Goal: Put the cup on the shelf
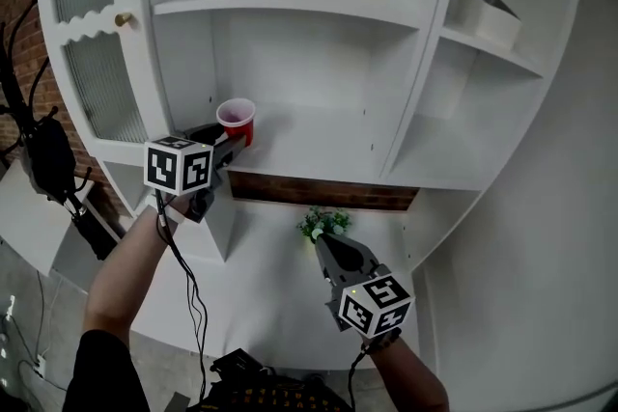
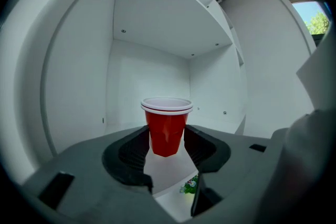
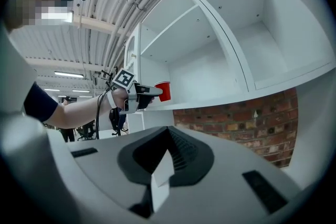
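A red plastic cup point(image 1: 237, 119) with a white rim stands upright at the front left of the white cabinet's middle shelf point(image 1: 319, 154). My left gripper point(image 1: 232, 145) is shut on it from the front. In the left gripper view the dark pads point(image 2: 134, 149) press both sides of the cup point(image 2: 166, 126), and I cannot tell whether its base touches the shelf. The right gripper view shows the cup point(image 3: 163, 91) and left gripper point(image 3: 142, 94) from the side. Lower down, over the counter, my right gripper point(image 1: 326, 246) is shut with nothing in it point(image 3: 163, 176).
A small green plant point(image 1: 323, 223) sits on the white counter point(image 1: 270, 294) just ahead of the right gripper. A ribbed-glass door with a brass knob point(image 1: 123, 18) stands left of the cup. A white container point(image 1: 488, 13) sits on the upper right shelf. Brick wall point(image 1: 319, 191) shows below the shelf.
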A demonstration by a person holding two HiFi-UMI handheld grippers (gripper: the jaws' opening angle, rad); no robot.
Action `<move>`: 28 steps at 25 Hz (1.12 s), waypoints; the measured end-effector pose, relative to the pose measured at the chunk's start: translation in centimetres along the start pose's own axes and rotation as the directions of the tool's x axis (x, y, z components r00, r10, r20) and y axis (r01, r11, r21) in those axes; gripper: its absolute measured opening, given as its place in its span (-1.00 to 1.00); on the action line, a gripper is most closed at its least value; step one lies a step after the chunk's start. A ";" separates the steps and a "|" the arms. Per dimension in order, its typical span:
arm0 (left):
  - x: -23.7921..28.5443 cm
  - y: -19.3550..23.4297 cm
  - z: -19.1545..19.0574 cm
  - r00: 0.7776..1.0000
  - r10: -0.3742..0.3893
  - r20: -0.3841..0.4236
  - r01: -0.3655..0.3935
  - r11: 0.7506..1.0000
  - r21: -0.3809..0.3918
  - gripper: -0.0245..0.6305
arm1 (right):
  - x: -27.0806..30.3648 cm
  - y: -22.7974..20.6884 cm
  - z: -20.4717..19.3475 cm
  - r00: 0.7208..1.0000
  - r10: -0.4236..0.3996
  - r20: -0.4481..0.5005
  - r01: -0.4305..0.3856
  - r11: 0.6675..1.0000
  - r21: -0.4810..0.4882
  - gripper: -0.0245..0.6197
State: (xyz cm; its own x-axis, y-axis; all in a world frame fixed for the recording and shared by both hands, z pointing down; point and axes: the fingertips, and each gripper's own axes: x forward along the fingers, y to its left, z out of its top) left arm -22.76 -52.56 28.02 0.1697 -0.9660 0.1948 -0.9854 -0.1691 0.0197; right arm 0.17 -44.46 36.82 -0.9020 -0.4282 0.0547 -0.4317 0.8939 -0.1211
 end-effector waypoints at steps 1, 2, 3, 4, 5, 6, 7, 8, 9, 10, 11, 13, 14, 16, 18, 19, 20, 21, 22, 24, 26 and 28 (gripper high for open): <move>0.1 0.4 -0.1 1.000 0.018 -0.007 -0.018 1.000 -0.015 -0.29 | 0.0 -0.2 0.0 1.000 0.006 0.000 -0.006 1.000 -0.003 -0.93; 0.2 0.8 -0.1 0.999 0.037 -0.013 -0.038 0.999 -0.030 -0.29 | -0.1 -0.5 0.1 1.000 0.010 0.000 -0.010 1.000 -0.003 -0.93; 0.4 1.0 -0.1 0.998 0.055 -0.020 -0.056 0.997 -0.043 -0.29 | -0.1 -0.7 0.0 1.000 0.015 0.000 -0.015 1.000 -0.001 -0.93; 0.5 1.2 -0.1 0.997 0.070 -0.028 -0.072 0.996 -0.052 -0.29 | 0.0 -0.9 -0.1 1.000 0.020 -0.001 -0.020 1.000 0.003 -0.93; 0.7 1.3 0.0 0.996 0.081 -0.037 -0.083 0.995 -0.056 -0.29 | 0.1 -1.0 -0.2 1.000 0.026 -0.003 -0.026 1.000 0.008 -0.93; 0.8 1.4 0.0 0.995 0.090 -0.049 -0.092 0.994 -0.059 -0.29 | 0.1 -1.0 -0.3 0.999 0.033 -0.005 -0.033 0.999 0.012 -0.93; 1.0 1.5 -0.1 0.993 0.097 -0.062 -0.101 0.993 -0.061 -0.29 | 0.2 -0.9 -0.4 0.999 0.039 -0.007 -0.039 0.999 0.014 -0.93; 1.1 1.5 -0.2 0.992 0.104 -0.076 -0.109 0.992 -0.061 -0.29 | 0.2 -0.9 -0.4 0.999 0.045 -0.007 -0.045 0.999 0.014 -0.93; 1.2 1.6 -0.3 0.990 0.111 -0.088 -0.116 0.992 -0.058 -0.28 | 0.2 -0.8 -0.4 0.999 0.050 -0.007 -0.050 0.999 0.012 -0.93; 1.3 1.7 -0.3 0.988 0.117 -0.098 -0.123 0.991 -0.055 -0.28 | 0.2 -0.8 -0.3 0.999 0.054 -0.007 -0.054 0.998 0.009 -0.93; 1.4 1.7 -0.3 0.987 0.123 -0.106 -0.129 0.990 -0.050 -0.29 | 0.1 -0.9 -0.2 0.998 0.057 -0.007 -0.057 0.998 0.007 -0.93; 1.6 1.8 -0.4 0.984 0.133 -0.118 -0.139 0.989 -0.041 -0.28 | 0.1 -1.0 -0.2 0.998 0.060 -0.006 -0.060 0.998 0.006 -0.93; 1.7 1.8 -0.4 0.982 0.139 -0.126 -0.144 0.989 -0.037 -0.28 | 0.0 -1.1 -0.2 0.998 0.062 -0.006 -0.061 0.998 0.007 -0.93; 1.8 1.8 -0.6 0.979 0.147 -0.141 -0.152 0.988 -0.031 -0.28 | 0.0 -1.2 -0.3 0.998 0.064 -0.006 -0.064 0.998 0.008 -0.93; 1.9 1.9 -0.7 0.976 0.152 -0.155 -0.158 0.987 -0.026 -0.28 | 0.0 -1.2 -0.4 0.998 0.065 -0.006 -0.065 0.998 0.010 -0.93; 2.0 1.9 -0.7 0.975 0.154 -0.161 -0.160 0.987 -0.024 -0.28 | 0.0 -1.2 -0.4 0.998 0.066 -0.006 -0.066 0.998 0.012 -0.93; 2.0 1.9 -0.8 0.974 0.155 -0.167 -0.161 0.987 -0.023 -0.28 | 0.1 -1.2 -0.5 0.998 0.068 -0.007 -0.067 0.998 0.013 -0.93; 2.1 1.9 -0.8 0.973 0.155 -0.172 -0.162 0.987 -0.023 -0.28 | 0.1 -1.2 -0.6 0.998 0.069 -0.007 -0.069 0.998 0.015 -0.93; 2.1 1.9 -0.8 0.972 0.156 -0.174 -0.162 0.986 -0.024 -0.28 | 0.1 -1.2 -0.6 0.998 0.070 -0.008 -0.070 0.997 0.016 -0.93; 2.1 2.0 -0.8 0.972 0.159 -0.176 -0.166 0.986 -0.028 -0.28 | 0.0 -1.2 -0.7 0.997 0.070 -0.008 -0.070 0.997 0.016 -0.93; 2.2 2.0 -0.8 0.970 0.164 -0.180 -0.171 0.985 -0.028 -0.28 | -0.1 -1.2 -0.6 0.998 0.067 -0.005 -0.067 0.998 0.016 -0.93; 2.3 2.0 -0.9 0.969 0.165 -0.187 -0.173 0.984 -0.031 -0.28 | -0.1 -1.2 -0.5 0.998 0.062 -0.001 -0.062 0.998 0.016 -0.93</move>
State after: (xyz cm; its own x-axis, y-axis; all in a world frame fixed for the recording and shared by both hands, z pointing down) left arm -24.30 -54.98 29.38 -0.0004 -0.9271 0.3749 -0.9998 0.0071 0.0165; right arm 0.80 -45.45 37.45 -0.9270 -0.3720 0.0483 -0.3751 0.9164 -0.1399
